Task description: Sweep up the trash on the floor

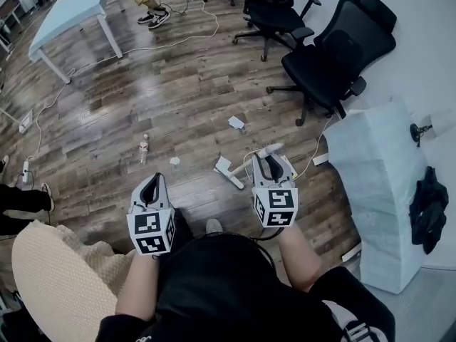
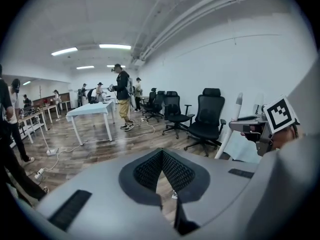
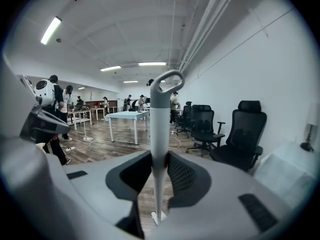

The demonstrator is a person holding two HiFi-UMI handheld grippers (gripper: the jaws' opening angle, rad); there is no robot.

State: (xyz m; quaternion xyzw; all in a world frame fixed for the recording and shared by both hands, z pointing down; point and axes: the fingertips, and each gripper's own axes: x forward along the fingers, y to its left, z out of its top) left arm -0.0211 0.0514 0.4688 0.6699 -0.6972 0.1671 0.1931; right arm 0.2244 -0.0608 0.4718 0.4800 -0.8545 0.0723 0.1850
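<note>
My right gripper is shut on the white long handle of a sweeping tool. The handle stands upright between the jaws, with a loop at its top. Its white head rests on the wood floor just ahead of me. Trash lies on the floor: a small plastic bottle, a crumpled white scrap and a white piece farther off. My left gripper hangs beside the right one, shut with nothing in it. In the left gripper view the right gripper appears with the handle.
Black office chairs stand ahead on the right, others farther back. A white table is at the far left. Cables run over the floor. A pale blue covered block stands right. A person's legs show far ahead.
</note>
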